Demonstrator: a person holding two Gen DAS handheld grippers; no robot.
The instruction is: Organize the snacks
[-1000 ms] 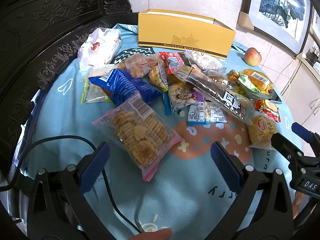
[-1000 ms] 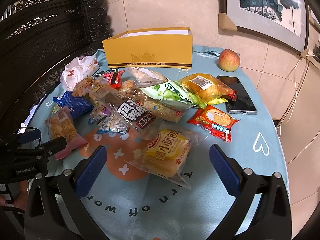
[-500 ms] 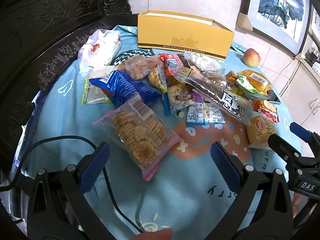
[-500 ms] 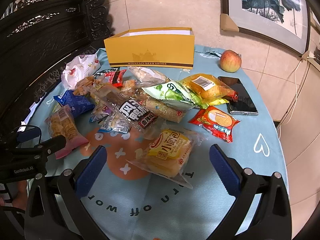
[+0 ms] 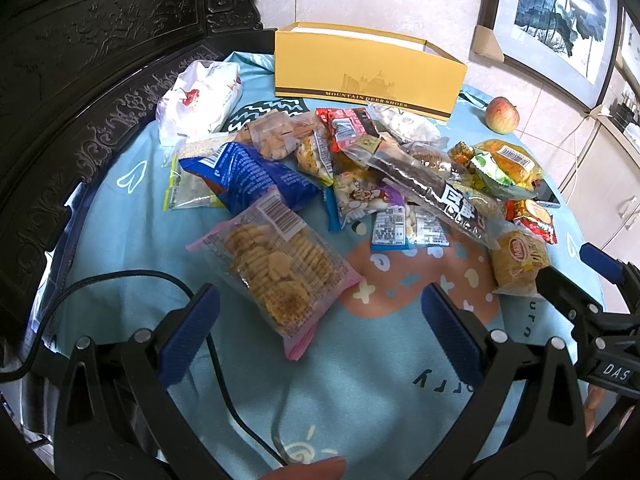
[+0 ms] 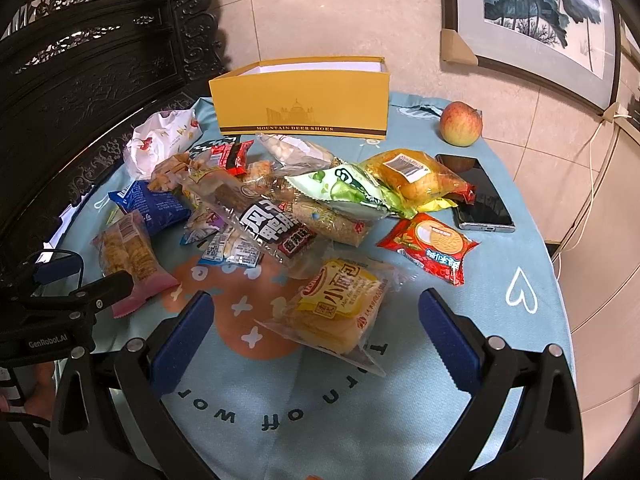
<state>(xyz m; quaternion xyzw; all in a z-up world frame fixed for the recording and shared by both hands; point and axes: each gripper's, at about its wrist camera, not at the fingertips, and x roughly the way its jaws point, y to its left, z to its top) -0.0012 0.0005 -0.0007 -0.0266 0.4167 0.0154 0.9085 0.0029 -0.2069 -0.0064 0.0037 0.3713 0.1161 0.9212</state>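
Several snack packs lie in a heap on a round table with a light blue cloth [image 5: 360,392]. A clear pink-edged cracker pack [image 5: 276,268] lies just ahead of my left gripper [image 5: 320,324], which is open and holds nothing. A yellow bread pack [image 6: 340,304] lies between and just ahead of the open fingers of my right gripper [image 6: 316,328]. Behind the heap stands an open yellow shoe box [image 6: 300,100]. A blue pack [image 5: 248,176], a long black-labelled pack [image 6: 272,224], a red pack [image 6: 432,252] and a white bag [image 5: 200,100] lie around.
An apple [image 6: 460,124] and a dark phone [image 6: 480,196] lie at the right of the cloth. Dark carved wooden furniture [image 5: 80,80] borders the table's left side. A black cable [image 5: 216,360] runs over the near cloth. Framed pictures lean on the tiled wall.
Both grippers have drifted slightly back and up from the heap, so the snacks sit a little farther off. Nothing was picked up and both stay open.
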